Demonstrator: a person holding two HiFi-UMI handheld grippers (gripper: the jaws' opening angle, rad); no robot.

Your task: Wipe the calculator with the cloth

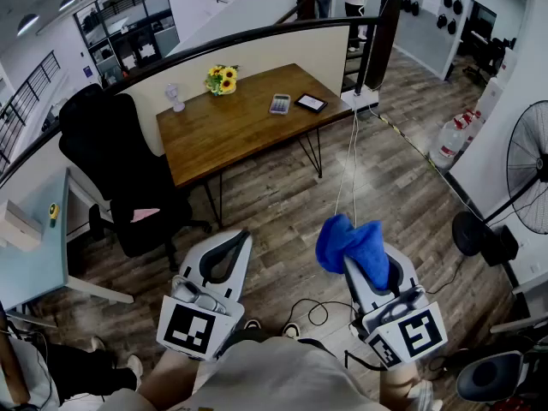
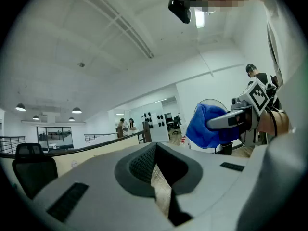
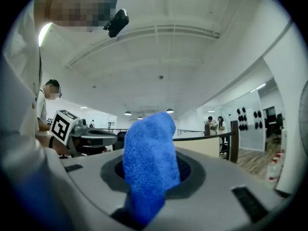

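Right gripper (image 1: 358,268) jaws clamped on blue cloth (image 1: 347,242); cloth bunches up above the jaw tips and hangs over them, hiding the pads in both the head view and the right gripper view. Left gripper (image 1: 229,245) jaws drawn close, only a thin slit between them, nothing in it. Both grippers held low near the person's body, side by side, apart from each other, over open wood floor (image 1: 282,204). Calculator (image 1: 280,104) lies on the far side of the wooden table (image 1: 223,135), well apart from both grippers, near the table's right end. Just beside the calculator, to its right: a dark flat tablet (image 1: 311,103). Also on the table: sunflowers (image 1: 222,79) at the back edge, and a small pale object (image 1: 175,97) to their left, too small to identify. Floor between grippers and table is open; a thin cable (image 1: 351,165) runs down across it from the table's right corner toward the right gripper. Black office chair (image 1: 116,165) stands off the table's left end, beside a pale desk (image 1: 34,255). Fan (image 1: 527,178) at the right edge, cut off by the frame. Curved railing (image 1: 257,37) behind the table. People stand far behind it, small and indistinct.
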